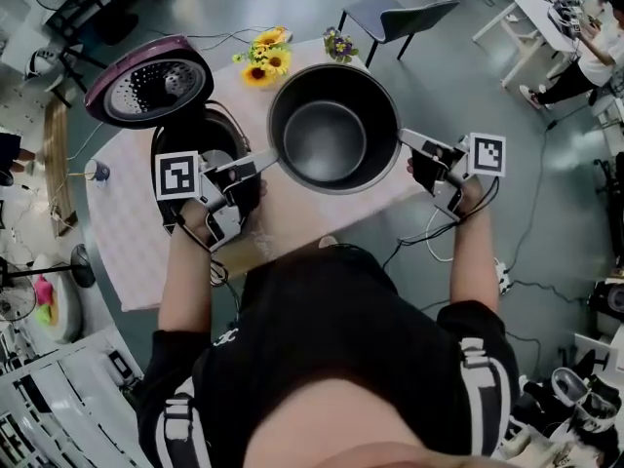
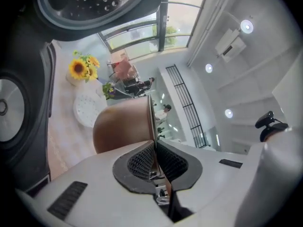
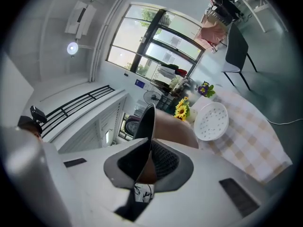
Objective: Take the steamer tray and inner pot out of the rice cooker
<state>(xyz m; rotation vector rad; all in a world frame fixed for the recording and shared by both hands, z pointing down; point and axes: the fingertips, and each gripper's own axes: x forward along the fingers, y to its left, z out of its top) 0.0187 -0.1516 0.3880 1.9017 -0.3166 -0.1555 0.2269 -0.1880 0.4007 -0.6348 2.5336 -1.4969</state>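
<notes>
The left gripper (image 2: 154, 161) is pinching the thin rim of the inner pot (image 1: 331, 139) at the pot's 9 o'clock, its jaws narrowed to a slit on the metal. The right gripper (image 3: 144, 163) is clamping the same rim at 3 o'clock, equally narrow. Between the 2 tools the pot is hanging upright and empty, its dark inside facing the head camera, clear of the rice cooker (image 1: 200, 139), which is sitting at the pot's 9 o'clock with its lid (image 1: 151, 84) standing open.

The steamer tray (image 3: 211, 121) is lying flat on the cloth beside the sunflowers (image 1: 263, 61), well apart from the cooker, so that step is looking finished. The pot is already out of the cooker too; by my reading only setting it down on the table (image 1: 127, 252) is remaining.

The table is wearing a pale checked cloth. Around it a grey floor is spreading out, with a dark chair (image 1: 395, 16) at 1 o'clock, cables trailing at 4 o'clock, and large windows and ceiling lights showing in the gripper views.
</notes>
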